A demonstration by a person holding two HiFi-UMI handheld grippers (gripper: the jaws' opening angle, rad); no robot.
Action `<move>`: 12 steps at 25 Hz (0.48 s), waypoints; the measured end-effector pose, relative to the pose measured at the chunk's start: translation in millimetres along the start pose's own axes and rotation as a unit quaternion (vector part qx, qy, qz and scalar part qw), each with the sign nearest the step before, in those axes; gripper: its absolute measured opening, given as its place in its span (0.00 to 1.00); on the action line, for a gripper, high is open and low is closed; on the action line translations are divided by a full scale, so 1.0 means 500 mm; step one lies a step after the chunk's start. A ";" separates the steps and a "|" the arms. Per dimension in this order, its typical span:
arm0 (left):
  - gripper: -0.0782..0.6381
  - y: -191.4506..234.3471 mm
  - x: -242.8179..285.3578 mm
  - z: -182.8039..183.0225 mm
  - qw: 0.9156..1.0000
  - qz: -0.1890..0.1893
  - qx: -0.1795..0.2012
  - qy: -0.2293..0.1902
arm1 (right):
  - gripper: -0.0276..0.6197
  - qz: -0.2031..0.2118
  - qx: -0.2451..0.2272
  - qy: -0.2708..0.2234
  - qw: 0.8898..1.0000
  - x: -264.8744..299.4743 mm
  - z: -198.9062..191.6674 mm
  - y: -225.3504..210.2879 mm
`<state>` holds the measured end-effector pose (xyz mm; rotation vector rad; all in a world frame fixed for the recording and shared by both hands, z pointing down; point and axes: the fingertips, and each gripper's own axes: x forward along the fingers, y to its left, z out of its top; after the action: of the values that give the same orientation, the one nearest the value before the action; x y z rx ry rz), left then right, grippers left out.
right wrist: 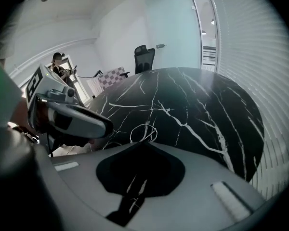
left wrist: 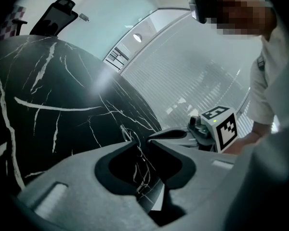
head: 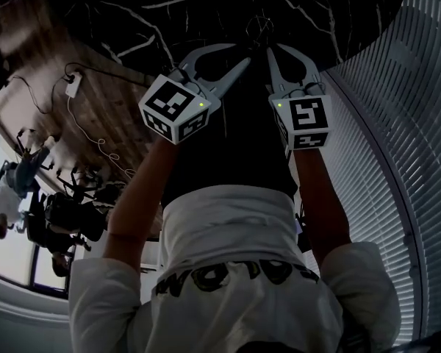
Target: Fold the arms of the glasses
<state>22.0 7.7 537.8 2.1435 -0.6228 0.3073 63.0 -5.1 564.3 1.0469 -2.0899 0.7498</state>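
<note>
Thin wire-frame glasses (head: 259, 28) lie on the black marble table (head: 132, 13), just beyond both grippers. My left gripper (head: 242, 56) hovers near the glasses' left side, jaws shut with nothing between them. My right gripper (head: 270, 50) hangs close beside it, also shut and empty. In the right gripper view the glasses (right wrist: 143, 131) show as pale loops just past the closed tips of the right gripper (right wrist: 141, 144). The left gripper view shows the glasses (left wrist: 127, 134) faintly, right ahead of the left gripper (left wrist: 147, 141). Whether the arms are folded is too faint to tell.
The round table's edge curves close to white window blinds (head: 419, 123) on the right. A black office chair (right wrist: 144, 57) stands at the table's far side. On the wooden floor at left lie cables and a power strip (head: 73, 87).
</note>
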 end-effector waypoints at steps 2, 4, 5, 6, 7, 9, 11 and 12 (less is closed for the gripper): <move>0.23 -0.006 -0.010 0.009 1.000 0.006 0.008 0.001 | 0.05 -0.007 0.000 -0.006 1.000 -0.026 0.014 -0.009; 0.23 -0.020 -0.025 0.029 1.000 0.011 0.015 -0.005 | 0.05 -0.011 0.002 -0.017 1.000 -0.060 0.037 -0.015; 0.23 -0.029 -0.033 0.044 1.000 0.014 0.019 -0.010 | 0.05 -0.013 0.002 -0.025 1.000 -0.078 0.052 -0.017; 0.23 -0.040 -0.044 0.060 0.999 0.017 0.026 -0.016 | 0.05 -0.013 -0.001 -0.034 0.999 -0.096 0.070 -0.017; 0.23 -0.054 -0.056 0.078 0.999 0.019 0.032 -0.023 | 0.05 -0.013 -0.004 -0.043 0.999 -0.115 0.090 -0.014; 0.23 -0.085 -0.084 0.111 0.998 0.024 0.041 -0.037 | 0.05 -0.007 -0.011 -0.064 0.998 -0.156 0.132 0.000; 0.23 -0.117 -0.113 0.142 0.997 0.030 0.048 -0.050 | 0.05 0.001 -0.017 -0.084 0.996 -0.197 0.174 0.019; 0.23 -0.132 -0.127 0.158 0.997 0.032 0.051 -0.058 | 0.05 0.005 -0.019 -0.095 0.995 -0.218 0.195 0.029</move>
<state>3.4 -1.4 418.6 2.2537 -0.7585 0.2562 70.0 -20.0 418.2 1.1248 -2.2612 0.6331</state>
